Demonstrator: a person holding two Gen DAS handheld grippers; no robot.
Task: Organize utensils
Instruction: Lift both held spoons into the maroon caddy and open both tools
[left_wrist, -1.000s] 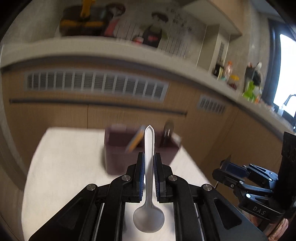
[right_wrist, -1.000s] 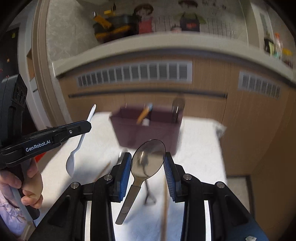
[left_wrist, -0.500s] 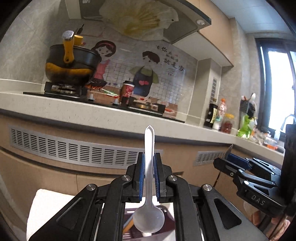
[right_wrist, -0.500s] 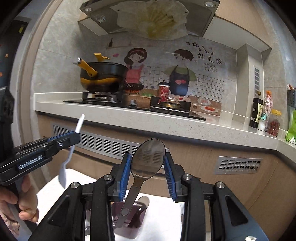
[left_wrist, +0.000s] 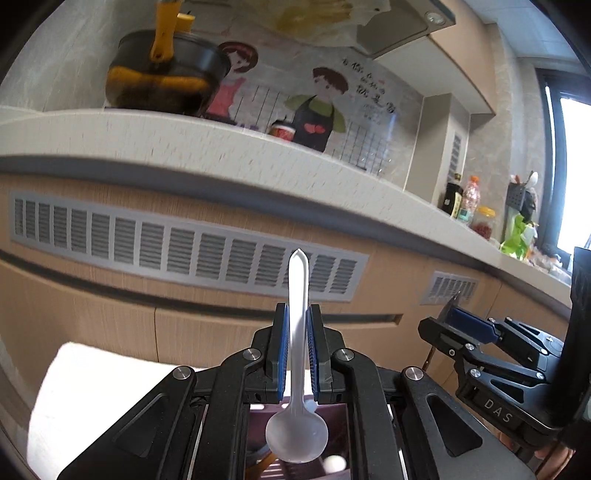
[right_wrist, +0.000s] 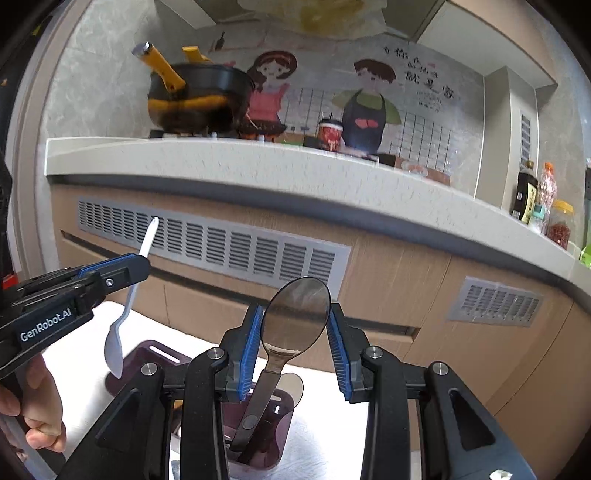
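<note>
My left gripper is shut on the handle of a white plastic spoon, bowl toward the camera, handle tip up. It shows from the side in the right wrist view, the white spoon hanging bowl down. My right gripper is shut on the bowl of a metal spoon; its handle points down into the dark purple utensil holder on the white cloth. The right gripper appears at the right in the left wrist view. The holder lies partly hidden under my left gripper.
A kitchen counter with a black and yellow pot, a red cup and bottles runs behind. Wooden cabinet fronts with grey vents stand below. Another spoon bowl rises from the holder.
Both grippers, raised half a second ago, have tilted back down toward the holder. The metal spoon's handle now reaches into the holder. Both spoons stay gripped.
</note>
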